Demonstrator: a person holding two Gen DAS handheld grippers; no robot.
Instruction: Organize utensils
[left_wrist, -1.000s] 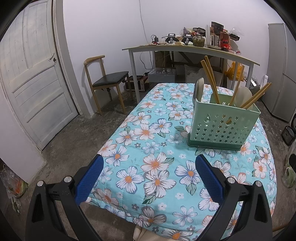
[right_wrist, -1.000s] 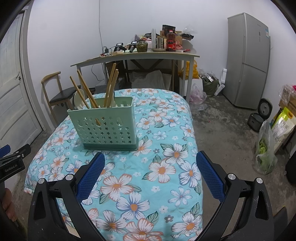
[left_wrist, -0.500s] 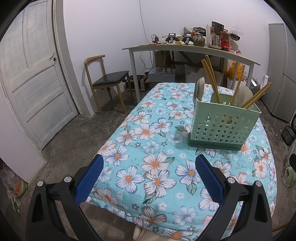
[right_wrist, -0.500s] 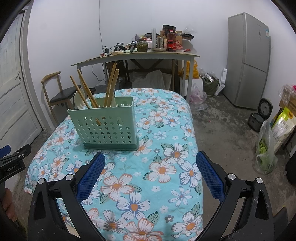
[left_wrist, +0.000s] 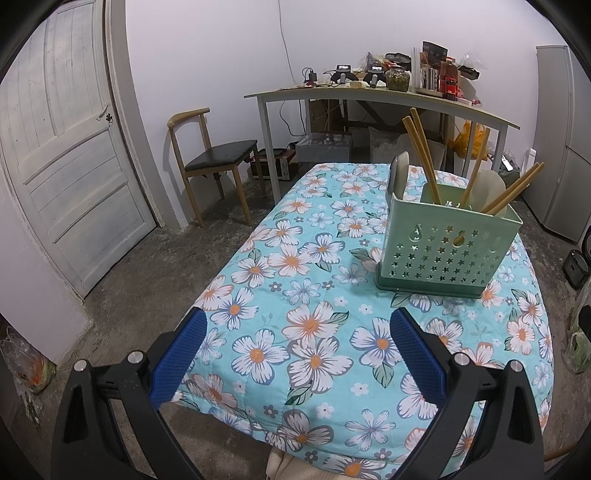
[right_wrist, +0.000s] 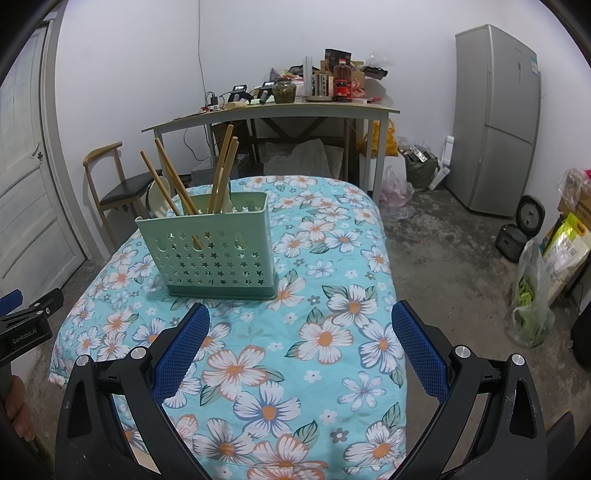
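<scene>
Chopsticks (left_wrist: 423, 155) and spoons (left_wrist: 487, 190) stand in the green caddy (left_wrist: 447, 251) at one o'clock on the tabletop (left_wrist: 314, 325); both grippers' jaws hang released, empty. Sorting looks done; next probably withdrawal.

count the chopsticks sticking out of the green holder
5 visible. Two lean left together at the holder's left side, and three stand close together near the middle. Shorter ones may be hidden inside behind the wall.
</scene>
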